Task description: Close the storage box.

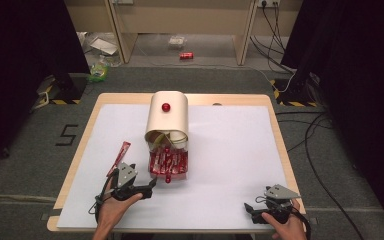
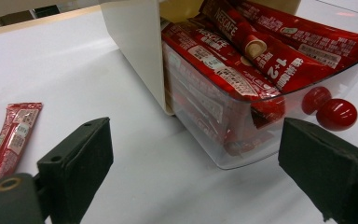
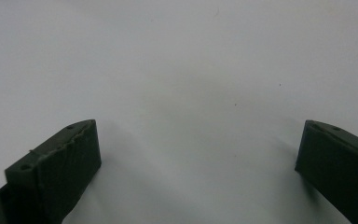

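Left gripper (image 2: 193,154), jaws wide and empty, should centre on the clear plastic drawer's red ball knob (image 2: 336,114) at the frame's right before closing.

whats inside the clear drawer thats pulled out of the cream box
The clear drawer holds red Nescafe coffee sachets, stacked in layers up to its rim. Its back part sits under the cream box, so whatever lies there is covered.
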A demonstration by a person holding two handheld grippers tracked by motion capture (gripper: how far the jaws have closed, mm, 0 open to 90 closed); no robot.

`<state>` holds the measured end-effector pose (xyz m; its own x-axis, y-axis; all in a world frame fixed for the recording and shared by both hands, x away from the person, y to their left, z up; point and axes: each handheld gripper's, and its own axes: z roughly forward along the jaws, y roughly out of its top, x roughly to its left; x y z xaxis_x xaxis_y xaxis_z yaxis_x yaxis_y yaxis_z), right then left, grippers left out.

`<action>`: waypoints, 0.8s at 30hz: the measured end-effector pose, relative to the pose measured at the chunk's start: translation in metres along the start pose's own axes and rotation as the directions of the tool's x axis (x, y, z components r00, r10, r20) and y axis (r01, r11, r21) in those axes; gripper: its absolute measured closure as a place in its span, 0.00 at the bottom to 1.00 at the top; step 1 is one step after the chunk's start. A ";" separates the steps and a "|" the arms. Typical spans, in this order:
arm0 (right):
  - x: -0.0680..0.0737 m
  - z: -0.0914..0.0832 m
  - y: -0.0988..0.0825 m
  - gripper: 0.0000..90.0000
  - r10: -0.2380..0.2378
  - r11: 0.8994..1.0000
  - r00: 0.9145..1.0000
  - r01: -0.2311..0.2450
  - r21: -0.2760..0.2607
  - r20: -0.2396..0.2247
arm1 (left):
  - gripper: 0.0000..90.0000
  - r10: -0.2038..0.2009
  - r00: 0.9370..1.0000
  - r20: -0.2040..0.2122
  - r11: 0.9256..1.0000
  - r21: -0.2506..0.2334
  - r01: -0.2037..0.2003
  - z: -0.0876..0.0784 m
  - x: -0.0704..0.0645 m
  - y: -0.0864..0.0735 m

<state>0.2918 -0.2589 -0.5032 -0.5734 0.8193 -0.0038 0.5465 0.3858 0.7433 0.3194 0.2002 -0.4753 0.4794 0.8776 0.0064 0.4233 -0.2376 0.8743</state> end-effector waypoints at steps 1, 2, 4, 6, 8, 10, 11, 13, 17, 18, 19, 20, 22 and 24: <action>0.000 0.000 0.000 0.00 0.001 1.000 1.000 -0.001 -0.001 -0.001 | 0.11 -0.002 1.000 0.002 1.000 0.000 0.002 0.001 0.001 0.000; 0.000 0.000 0.000 0.00 0.000 1.000 1.000 0.000 -0.001 -0.001 | 0.10 -0.004 1.000 0.000 1.000 -0.002 0.004 0.002 0.001 0.001; 0.000 0.000 0.000 0.00 0.000 1.000 1.000 0.000 0.000 -0.001 | 0.10 -0.001 1.000 -0.002 1.000 0.000 0.001 0.003 0.002 0.002; 0.000 0.000 0.000 0.00 0.001 1.000 1.000 -0.001 -0.001 -0.001 | 0.10 -0.004 1.000 -0.003 1.000 -0.002 0.004 0.004 0.002 0.002; 0.000 0.000 0.000 0.00 0.000 1.000 1.000 0.000 -0.001 -0.001 | 0.10 -0.007 1.000 -0.006 1.000 -0.004 0.007 0.006 0.003 0.003; 0.000 0.000 0.000 0.00 0.000 1.000 1.000 0.000 0.000 -0.001 | 0.10 -0.001 1.000 -0.001 1.000 -0.004 0.001 0.007 0.003 0.005; 0.000 0.000 0.000 0.00 0.001 1.000 1.000 -0.001 0.000 -0.001 | 0.09 0.000 1.000 0.000 1.000 -0.004 0.000 0.008 0.003 0.007; 0.000 0.000 0.000 0.00 0.000 1.000 1.000 0.000 -0.002 -0.001 | 0.09 0.000 1.000 -0.002 1.000 -0.008 0.000 0.010 0.003 0.009; 0.000 0.000 0.000 0.00 0.001 1.000 1.000 -0.001 -0.001 -0.001 | 0.09 0.000 1.000 0.002 1.000 -0.010 0.000 0.011 0.004 0.011; 0.000 0.000 0.000 0.00 0.001 1.000 1.000 -0.001 -0.002 -0.001 | 0.09 -0.003 1.000 0.002 1.000 -0.010 0.004 0.011 0.004 0.011; 0.000 0.000 0.000 0.00 0.001 1.000 1.000 -0.001 -0.001 -0.001 | 0.09 -0.005 1.000 0.001 1.000 -0.010 0.005 0.011 0.004 0.011; 0.000 0.000 0.000 0.00 0.001 1.000 1.000 -0.001 -0.001 -0.001 | 0.09 -0.005 1.000 0.001 1.000 -0.010 0.005 0.012 0.004 0.011; 0.000 0.000 0.000 0.00 0.001 1.000 1.000 -0.001 -0.001 -0.001 | 0.09 -0.008 1.000 0.002 1.000 -0.011 0.008 0.013 0.005 0.012; 0.000 0.000 0.000 0.00 0.001 1.000 1.000 -0.001 -0.002 -0.001 | 0.08 -0.014 1.000 -0.003 1.000 -0.010 0.014 0.015 0.006 0.012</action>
<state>0.2916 -0.2589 -0.5033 -0.5735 0.8192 -0.0025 0.5460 0.3845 0.7443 0.3386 0.1963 -0.4717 0.4714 0.8819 -0.0045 0.4226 -0.2214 0.8789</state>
